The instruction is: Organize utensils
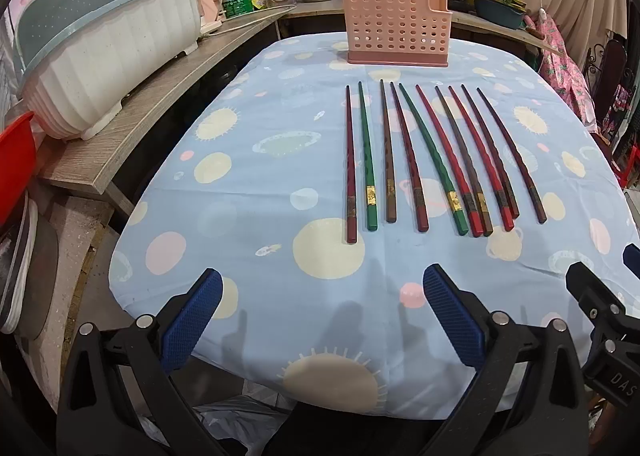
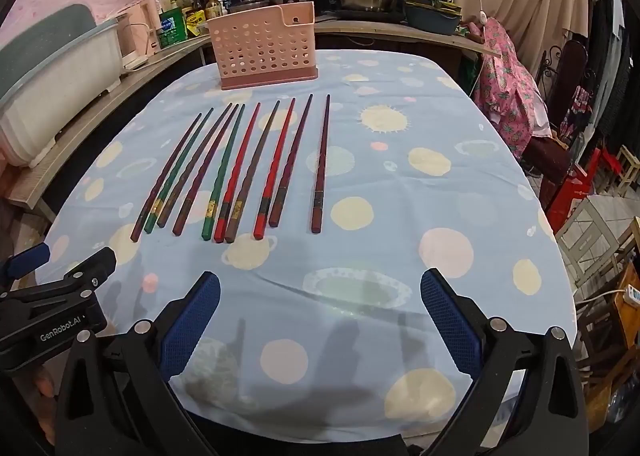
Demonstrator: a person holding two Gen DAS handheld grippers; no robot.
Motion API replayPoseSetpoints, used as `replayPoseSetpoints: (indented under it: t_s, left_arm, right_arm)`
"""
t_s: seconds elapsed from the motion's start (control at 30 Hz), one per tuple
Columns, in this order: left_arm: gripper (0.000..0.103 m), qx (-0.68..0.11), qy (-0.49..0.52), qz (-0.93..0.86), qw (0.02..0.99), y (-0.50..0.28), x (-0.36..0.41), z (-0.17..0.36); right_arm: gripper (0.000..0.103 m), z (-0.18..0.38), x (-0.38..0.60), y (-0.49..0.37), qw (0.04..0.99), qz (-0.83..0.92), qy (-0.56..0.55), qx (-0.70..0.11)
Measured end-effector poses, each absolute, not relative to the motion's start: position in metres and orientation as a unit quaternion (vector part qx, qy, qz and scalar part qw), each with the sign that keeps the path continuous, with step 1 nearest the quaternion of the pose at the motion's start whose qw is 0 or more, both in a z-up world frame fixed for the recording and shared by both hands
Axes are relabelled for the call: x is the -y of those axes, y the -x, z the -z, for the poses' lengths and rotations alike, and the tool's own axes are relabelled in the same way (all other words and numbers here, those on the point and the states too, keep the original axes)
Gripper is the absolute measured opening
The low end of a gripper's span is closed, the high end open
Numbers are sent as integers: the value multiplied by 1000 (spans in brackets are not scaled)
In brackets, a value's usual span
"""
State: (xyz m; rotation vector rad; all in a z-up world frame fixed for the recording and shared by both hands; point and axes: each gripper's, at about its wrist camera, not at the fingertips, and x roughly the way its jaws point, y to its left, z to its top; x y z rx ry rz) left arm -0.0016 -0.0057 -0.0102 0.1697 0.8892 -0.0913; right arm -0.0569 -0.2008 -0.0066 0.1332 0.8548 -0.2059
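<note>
Above the table's near edge, both grippers (image 1: 322, 296) (image 2: 320, 296) hover agape.

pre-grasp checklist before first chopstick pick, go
1. Left gripper open, nothing between the fingers: ok.
2. Right gripper open, nothing held: ok.
3. Chopsticks flat in a row on the cloth, thick ends toward the grippers: ok.
4. Separation: rightmost chopstick lies alone, ok; the middle ones touch or crowd near their thick ends, not ok.
5. Holder upright behind the row, top open: ok.
6. Holder inside free of other items: cannot tell.
</note>
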Motion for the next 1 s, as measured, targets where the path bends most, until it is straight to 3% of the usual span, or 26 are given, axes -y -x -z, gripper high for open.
replayPoseSetpoints:
  t_s: [1.0]
  left_arm:
    - [96, -424, -77, 44, 901, -1, 6, 5]
  right_arm:
    - [96, 6, 202, 55, 904, 101, -67, -411]
